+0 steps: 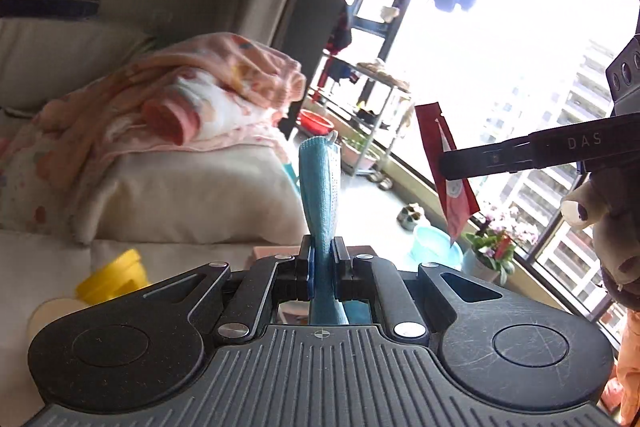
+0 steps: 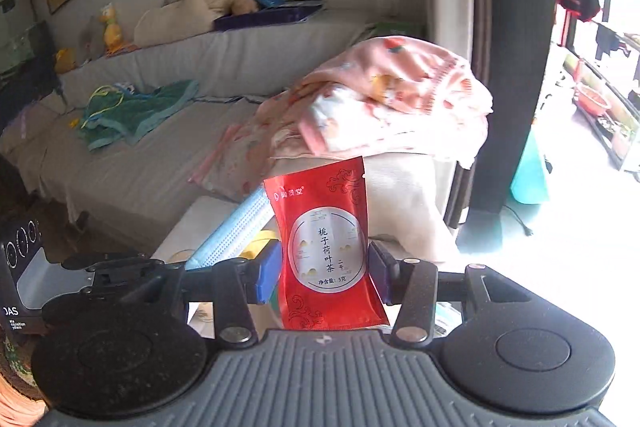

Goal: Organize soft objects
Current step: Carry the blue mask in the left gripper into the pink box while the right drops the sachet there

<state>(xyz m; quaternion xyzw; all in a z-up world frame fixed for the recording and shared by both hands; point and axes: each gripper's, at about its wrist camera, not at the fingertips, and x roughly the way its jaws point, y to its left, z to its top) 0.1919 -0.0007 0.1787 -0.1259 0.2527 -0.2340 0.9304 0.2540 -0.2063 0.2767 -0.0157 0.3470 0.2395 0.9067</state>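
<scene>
Grippers each carry one item, lifted clear so neither drags: left gripper (image 1: 323, 267) is clenched on a folded blue face mask (image 1: 320, 187), right gripper (image 2: 324, 269) pinches an upright red tea sachet (image 2: 326, 251), both near the pink blanket (image 2: 396, 99).

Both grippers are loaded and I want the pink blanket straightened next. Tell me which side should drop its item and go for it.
Left, probably. The left gripper is shut on the blue face mask, and the pink blanket lies just ahead to its left. The right gripper, shut on the red tea sachet, looks farther back.
</scene>
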